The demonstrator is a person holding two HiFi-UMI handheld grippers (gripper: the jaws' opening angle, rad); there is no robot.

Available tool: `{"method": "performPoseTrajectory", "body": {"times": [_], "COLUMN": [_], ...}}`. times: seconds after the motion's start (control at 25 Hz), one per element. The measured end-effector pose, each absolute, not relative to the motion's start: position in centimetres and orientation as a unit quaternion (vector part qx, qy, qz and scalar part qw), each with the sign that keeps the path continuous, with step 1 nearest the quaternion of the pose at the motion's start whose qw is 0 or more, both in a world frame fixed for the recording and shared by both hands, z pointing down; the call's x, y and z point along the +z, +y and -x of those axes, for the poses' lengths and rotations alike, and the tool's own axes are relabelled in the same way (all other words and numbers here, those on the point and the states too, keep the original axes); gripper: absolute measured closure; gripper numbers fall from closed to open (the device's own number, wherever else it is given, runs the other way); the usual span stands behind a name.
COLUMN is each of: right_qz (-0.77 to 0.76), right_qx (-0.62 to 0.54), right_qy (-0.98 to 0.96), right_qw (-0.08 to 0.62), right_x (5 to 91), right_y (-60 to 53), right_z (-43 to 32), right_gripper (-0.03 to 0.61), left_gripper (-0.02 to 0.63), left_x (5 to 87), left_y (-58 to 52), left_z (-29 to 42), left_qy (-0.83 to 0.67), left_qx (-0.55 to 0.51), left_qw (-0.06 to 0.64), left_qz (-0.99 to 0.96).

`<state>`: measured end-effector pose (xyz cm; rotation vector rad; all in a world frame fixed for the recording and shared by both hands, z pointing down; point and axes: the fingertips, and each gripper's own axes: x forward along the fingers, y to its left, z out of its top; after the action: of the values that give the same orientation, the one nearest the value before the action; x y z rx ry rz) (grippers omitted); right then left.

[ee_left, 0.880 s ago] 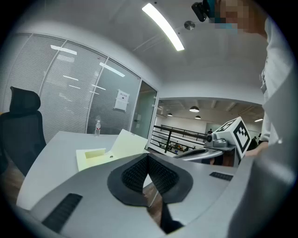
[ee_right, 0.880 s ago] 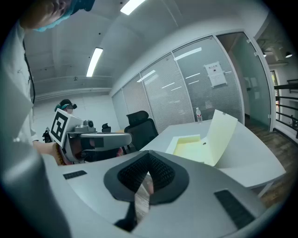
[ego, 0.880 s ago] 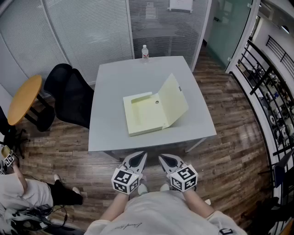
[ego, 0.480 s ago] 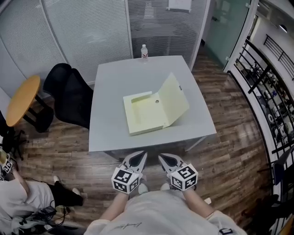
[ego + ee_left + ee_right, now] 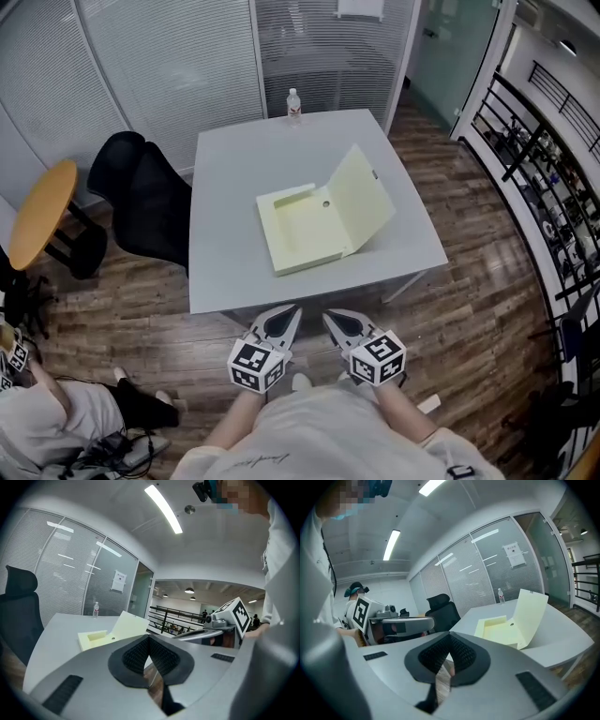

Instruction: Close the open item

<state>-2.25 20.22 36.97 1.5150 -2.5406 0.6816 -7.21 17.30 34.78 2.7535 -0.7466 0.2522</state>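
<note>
Right now the pale yellow box file (image 5: 314,232) sits open near the middle of the grey table (image 5: 234,169), a touch toward the table's near edge. Its shallow tray lies flat on the tabletop, and the lid (image 5: 364,202) stands up tilted from the tray's right side, leaning away toward the table's right edge — wide open, nothing resting inside that can be made out.

Out at the table's far edge stands a clear water bottle (image 5: 293,103), upright, well apart from the box file. Off the table's left side there's a black office chair (image 5: 150,202), pulled in close, and beyond it a round wooden side table (image 5: 37,211).

Both tools are held low, short of the table's near edge and over the wood floor (image 5: 469,281), close to the person's body. The left gripper (image 5: 281,317) points toward the table with its dark ribbed pads pressed together at the tips, holding nothing. The right gripper (image 5: 342,322) sits just beside it, same story — pads meeting at the tips, nothing between them. Neither one touches the box file; both are well apart from it.

To the table's right runs a dark metal railing (image 5: 534,122), and down at the lower left, away from the table, another person (image 5: 37,412) is partly in view.
</note>
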Motion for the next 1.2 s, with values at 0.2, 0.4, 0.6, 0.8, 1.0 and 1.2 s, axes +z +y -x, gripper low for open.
{"method": "performPoseTrajectory", "body": {"times": [0.2, 0.4, 0.6, 0.8, 1.0, 1.2], "right_qz": [-0.511, -0.517, -0.516, -0.508, -0.499, -0.486], "right_qx": [0.224, 0.228, 0.228, 0.233, 0.228, 0.225], "right_qy": [-0.828, -0.823, -0.824, -0.827, -0.834, -0.842], "right_qw": [0.055, 0.057, 0.057, 0.058, 0.059, 0.063], "right_x": [37.2, 37.2, 37.7, 38.0, 37.7, 37.7], "right_y": [20.2, 19.7, 18.3, 16.1, 12.4, 9.0], "right_z": [2.7, 2.5, 1.8, 0.8, -1.2, -3.4], "right_gripper": [0.565, 0.565, 0.565, 0.566, 0.565, 0.565], "left_gripper": [0.604, 0.604, 0.604, 0.604, 0.604, 0.604], "left_x": [35.0, 35.0, 35.5, 35.7, 35.7, 35.7], "left_y": [17.0, 16.4, 15.1, 12.8, 9.5, 6.1], "left_z": [8.0, 7.6, 6.8, 5.7, 4.0, 2.0], "left_qy": [-0.246, -0.235, -0.235, -0.244, -0.254, -0.270], "left_qx": [0.087, 0.082, 0.079, 0.079, 0.077, 0.070], "left_qw": [0.139, 0.143, 0.146, 0.151, 0.153, 0.156], "left_qz": [-0.955, -0.958, -0.958, -0.955, -0.952, -0.948]}}
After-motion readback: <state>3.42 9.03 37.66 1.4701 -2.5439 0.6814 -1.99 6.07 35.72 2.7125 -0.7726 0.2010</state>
